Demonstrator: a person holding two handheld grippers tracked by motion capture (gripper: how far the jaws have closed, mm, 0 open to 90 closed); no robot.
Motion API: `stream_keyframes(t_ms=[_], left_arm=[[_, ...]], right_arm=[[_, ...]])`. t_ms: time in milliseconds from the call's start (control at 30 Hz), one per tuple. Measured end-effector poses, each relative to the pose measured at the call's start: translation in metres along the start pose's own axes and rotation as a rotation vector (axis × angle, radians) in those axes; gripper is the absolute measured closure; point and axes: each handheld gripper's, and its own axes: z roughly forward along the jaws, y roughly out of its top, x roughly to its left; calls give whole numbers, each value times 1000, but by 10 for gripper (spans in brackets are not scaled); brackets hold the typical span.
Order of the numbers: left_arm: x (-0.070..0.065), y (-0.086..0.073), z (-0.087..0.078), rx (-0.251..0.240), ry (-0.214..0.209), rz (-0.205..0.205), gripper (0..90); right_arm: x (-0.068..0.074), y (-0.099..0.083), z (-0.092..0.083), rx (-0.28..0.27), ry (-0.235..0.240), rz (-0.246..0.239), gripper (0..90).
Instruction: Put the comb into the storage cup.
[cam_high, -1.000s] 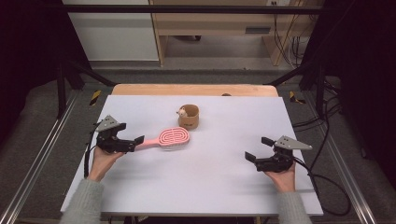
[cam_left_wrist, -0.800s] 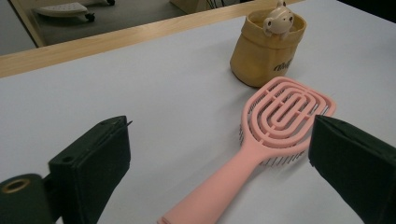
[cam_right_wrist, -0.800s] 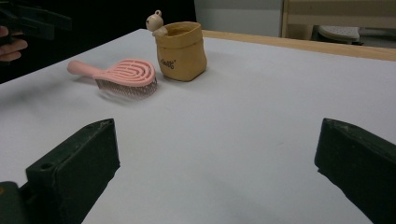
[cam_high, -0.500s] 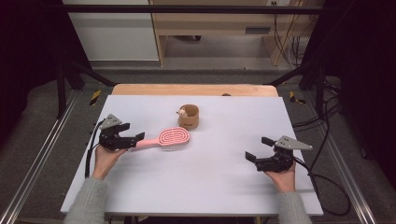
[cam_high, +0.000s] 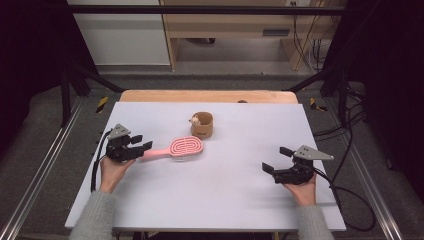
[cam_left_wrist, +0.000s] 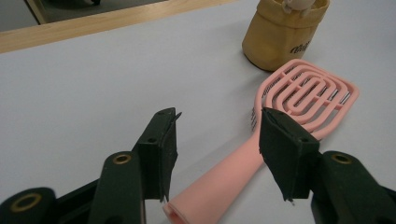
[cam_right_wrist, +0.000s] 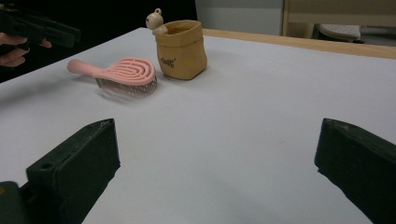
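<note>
Now brush handle (cam_left_wrist: 219, 184) between left tool (cam_left_wrist: 217, 140) pads.

Left tool (cam_left_wrist: 217, 154), seen along its two black jaws, which have just been closing. The handle of a pink hairbrush (cam_left_wrist: 280, 126) lies between the jaws on the white worktop (cam_left_wrist: 93, 84), with a gap visible at each pad. The slotted brush head points far right, just beside a tan pouch (cam_left_wrist: 285, 32). A wooden edge (cam_left_wrist: 93, 23) borders the worktop's far side.
</note>
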Motion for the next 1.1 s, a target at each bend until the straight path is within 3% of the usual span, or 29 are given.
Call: stream_keyframes(t_ms=[300,1100], left_arm=[[0,-1,2,22,7,-3,626],[2,-5,9,60,16,-8,854]], right_arm=[[0,0,1,5,-1,-5,4],[-1,-1,1,6,-3,-2,4]])
